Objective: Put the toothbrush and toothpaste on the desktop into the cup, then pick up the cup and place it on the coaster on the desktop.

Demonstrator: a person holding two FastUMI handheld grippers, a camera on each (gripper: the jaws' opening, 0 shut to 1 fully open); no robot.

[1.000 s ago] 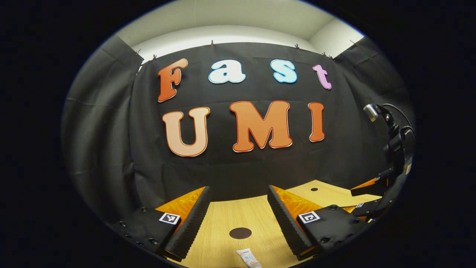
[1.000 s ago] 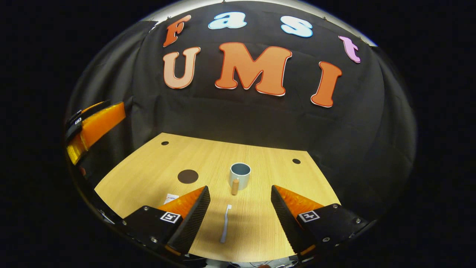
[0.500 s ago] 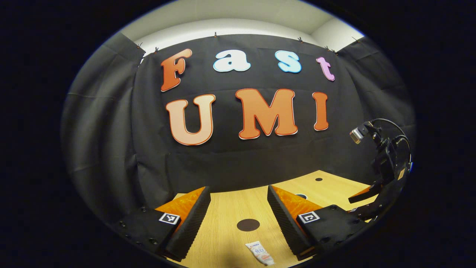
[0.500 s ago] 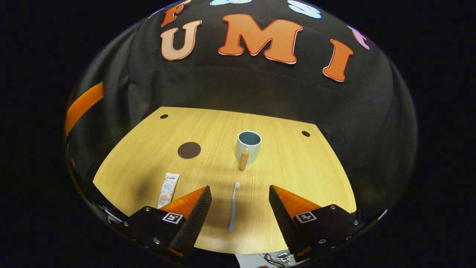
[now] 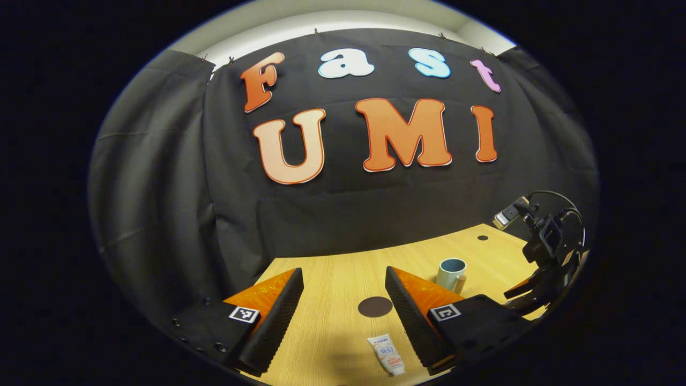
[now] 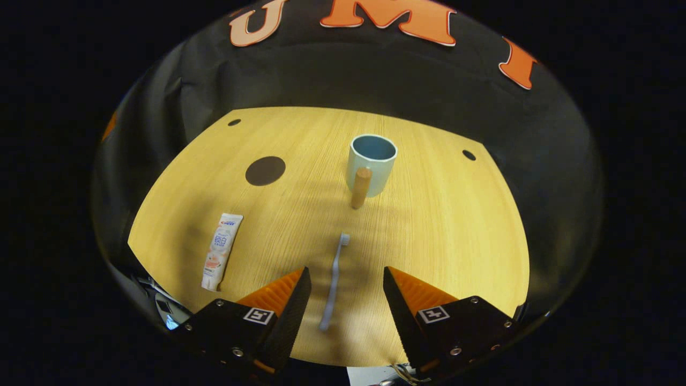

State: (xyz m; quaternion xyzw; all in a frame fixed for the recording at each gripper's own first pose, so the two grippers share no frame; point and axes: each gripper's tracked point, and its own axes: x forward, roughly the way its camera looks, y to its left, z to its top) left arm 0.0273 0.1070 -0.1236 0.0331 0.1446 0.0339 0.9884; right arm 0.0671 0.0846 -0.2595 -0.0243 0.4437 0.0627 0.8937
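A: What changed?
B: Right gripper has dropped closer, spread wide over the toothbrush on the counter. Left gripper spread above the toothpaste.
A: Cup?
B: Empty, beside the coaster. Grasp comes next.

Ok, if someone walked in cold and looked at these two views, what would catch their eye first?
Probably the pale blue cup with its wooden handle, upright mid-desk in the right gripper view, and the toothbrush lying just ahead of the open right gripper, bristles toward the cup. Next, the dark round coaster and the toothpaste tube lying flat off to the left on the wooden desktop.
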